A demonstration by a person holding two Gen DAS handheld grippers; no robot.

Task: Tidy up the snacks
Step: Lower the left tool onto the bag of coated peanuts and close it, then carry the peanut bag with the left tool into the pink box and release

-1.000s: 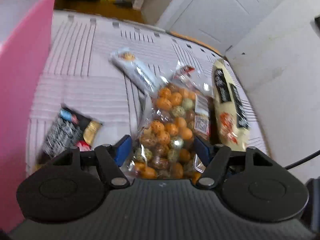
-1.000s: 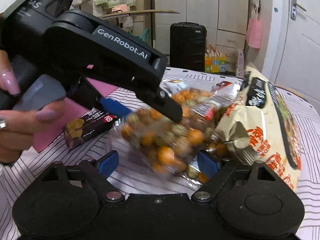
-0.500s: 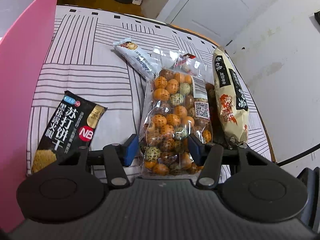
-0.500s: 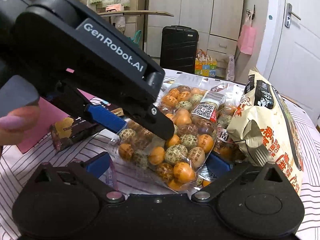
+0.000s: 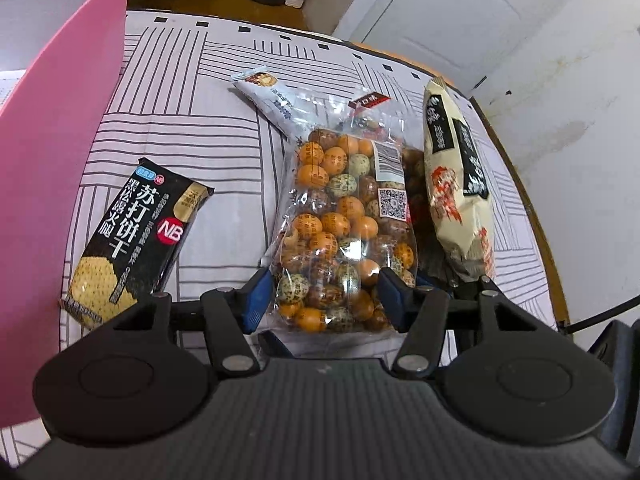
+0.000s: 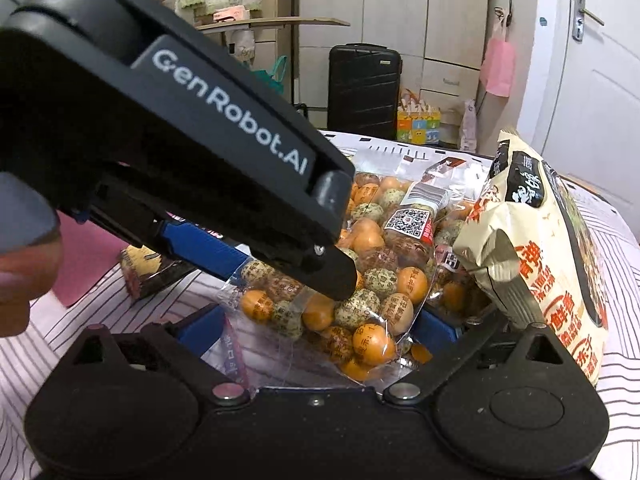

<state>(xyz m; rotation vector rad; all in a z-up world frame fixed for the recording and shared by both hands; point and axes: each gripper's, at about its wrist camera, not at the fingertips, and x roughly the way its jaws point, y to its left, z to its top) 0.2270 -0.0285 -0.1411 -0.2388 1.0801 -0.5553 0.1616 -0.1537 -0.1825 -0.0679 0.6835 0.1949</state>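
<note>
A black suitcase (image 6: 363,90) stands before pale cupboards (image 6: 400,12).

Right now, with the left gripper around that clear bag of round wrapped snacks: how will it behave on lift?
Probably floppy: the clear bag is thin film around loose balls, so it may sag beyond the left gripper, whose jaws are opening. Likely heavyish, being packed full. The glossy film could slip, and its contents may shift.

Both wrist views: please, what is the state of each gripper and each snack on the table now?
Left gripper: fingers pressing the candy bag's near end, now opening.
Right gripper: wide, fingers closing around the same bag, not pressing it.
Candy bag: sealed, near end gripped.
Cracker pack: sealed, lying flat.
Noodle bag: sealed, propped on edge.
White packet: flat, partly under the candy bag.
</note>
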